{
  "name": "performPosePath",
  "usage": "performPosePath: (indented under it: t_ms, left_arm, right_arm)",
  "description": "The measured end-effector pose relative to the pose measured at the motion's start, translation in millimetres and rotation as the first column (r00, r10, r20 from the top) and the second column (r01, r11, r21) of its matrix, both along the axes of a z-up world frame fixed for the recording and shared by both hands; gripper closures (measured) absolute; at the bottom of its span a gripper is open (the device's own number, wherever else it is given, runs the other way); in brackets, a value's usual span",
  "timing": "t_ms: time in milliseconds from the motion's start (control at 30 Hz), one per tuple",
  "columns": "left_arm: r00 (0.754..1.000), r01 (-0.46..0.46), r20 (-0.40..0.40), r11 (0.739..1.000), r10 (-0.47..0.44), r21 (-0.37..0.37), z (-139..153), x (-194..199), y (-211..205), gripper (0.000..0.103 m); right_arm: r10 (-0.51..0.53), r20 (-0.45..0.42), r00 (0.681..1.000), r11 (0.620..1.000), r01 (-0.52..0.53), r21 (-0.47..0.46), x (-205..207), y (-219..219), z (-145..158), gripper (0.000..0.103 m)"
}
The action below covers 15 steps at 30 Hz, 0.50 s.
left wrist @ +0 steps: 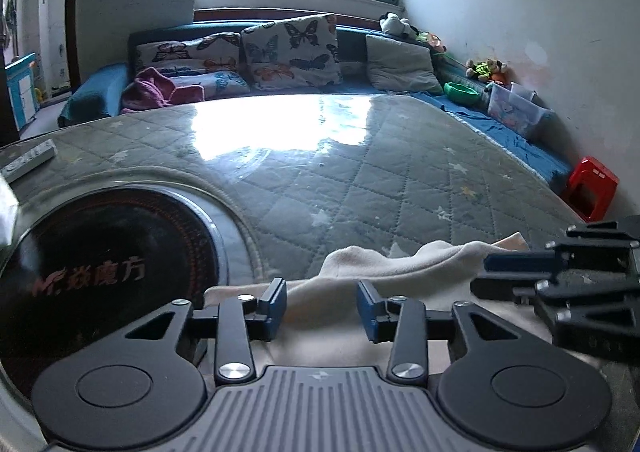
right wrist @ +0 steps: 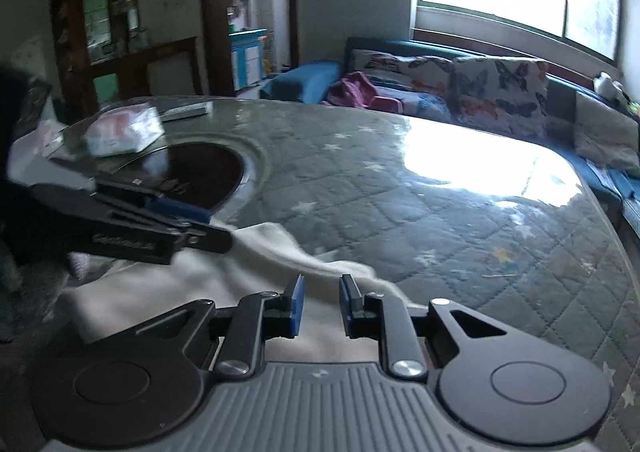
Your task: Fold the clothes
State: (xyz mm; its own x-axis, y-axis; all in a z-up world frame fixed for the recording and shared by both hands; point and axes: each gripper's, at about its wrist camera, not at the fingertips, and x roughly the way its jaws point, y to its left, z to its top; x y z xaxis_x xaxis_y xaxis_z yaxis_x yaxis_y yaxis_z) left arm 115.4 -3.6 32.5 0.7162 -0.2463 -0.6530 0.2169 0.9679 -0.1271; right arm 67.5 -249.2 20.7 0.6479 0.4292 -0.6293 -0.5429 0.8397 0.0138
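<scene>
A sunny room has a sofa with butterfly pillows (left wrist: pixel 292 48) behind a big desk (left wrist: pixel 360 156) under shiny glass. A cream cloth (left wrist: pixel 384 264) lies rumpled at the near edge of the desk, bunched up and not in a neat fold. The left hand-held gripper (left wrist: pixel 322 306) is wide apart above it, holding nothing. The right hand-held gripper (right wrist: pixel 320 306) is apart too, but narrower, and empty. A round black plate (left wrist: pixel 108 264) shows Chinese writing with "魔方". The left hand-held gripper's side has writing too blurry to read.

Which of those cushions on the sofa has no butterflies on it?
The plain beige cushion at the right end, below the panda toy. The other cushions, like the upright one beside it, carry butterfly prints.
</scene>
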Motion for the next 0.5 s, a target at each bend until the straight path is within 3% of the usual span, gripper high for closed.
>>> performPosePath:
  t_ms: [100,500]
  left_arm:
    - [1.000,-0.019,-0.002,1.000,0.019,0.000,1,-7,5,0.053]
    - [0.995,-0.101,-0.012,0.995,0.101,-0.014,3,-32,26,0.040]
  right_arm:
    - [0.036,-0.002,0.999,0.999,-0.036,-0.006,-13,8,0,0.075]
    - [0.113,-0.003,0.994,0.993,-0.113,-0.025,-55,32,-3,0.064]
